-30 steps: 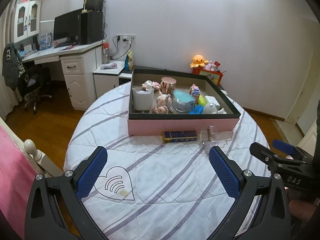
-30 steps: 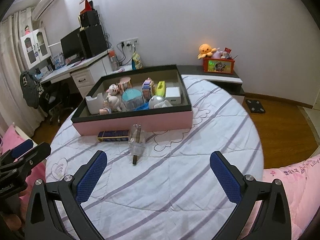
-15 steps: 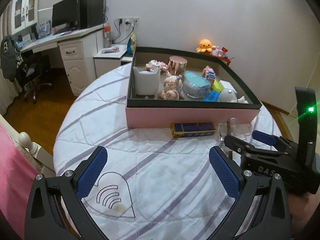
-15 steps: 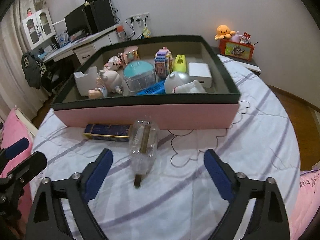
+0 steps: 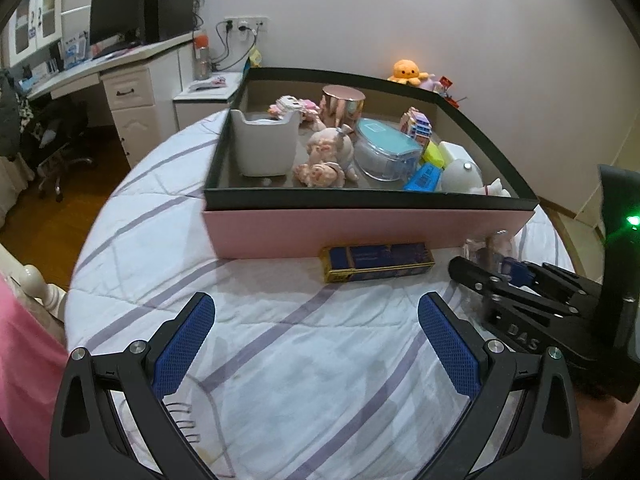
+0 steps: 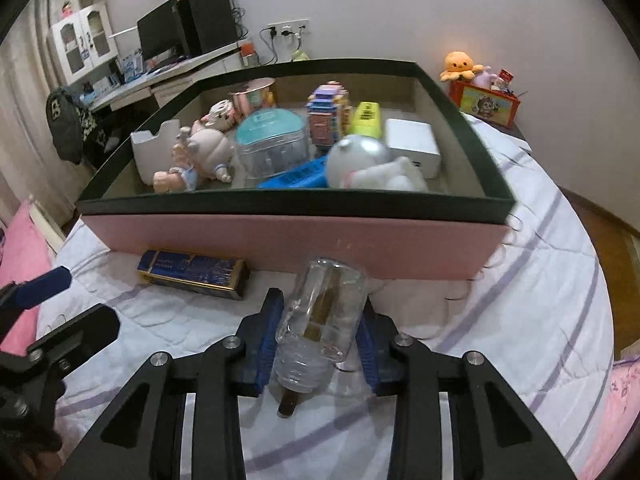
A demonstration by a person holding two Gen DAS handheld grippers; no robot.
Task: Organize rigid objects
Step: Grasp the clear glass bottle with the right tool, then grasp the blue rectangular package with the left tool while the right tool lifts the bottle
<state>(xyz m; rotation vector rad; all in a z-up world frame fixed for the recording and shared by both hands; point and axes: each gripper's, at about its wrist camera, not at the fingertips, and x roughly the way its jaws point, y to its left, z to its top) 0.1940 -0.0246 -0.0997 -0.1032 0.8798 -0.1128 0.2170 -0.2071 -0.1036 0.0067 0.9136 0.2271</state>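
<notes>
The right claw (image 6: 320,336) has just been closing, and its blue pads now pinch the clear bottle (image 6: 322,316) lying on the table (image 6: 500,360) before the pink box (image 6: 296,240); the left claw (image 5: 316,344) hangs spread, empty, near the blue carton (image 5: 376,262).

Right gripper (image 6: 320,334) closing on clear bottle (image 6: 322,312), near side of pink box (image 6: 296,242).
Jaws have just been closing; blue pads flank the bottle lying on the quilt, contact looks made on both sides. Blue-gold carton (image 6: 192,274) sits left, against the box wall. Left gripper (image 6: 44,300) at far left edge.
</notes>
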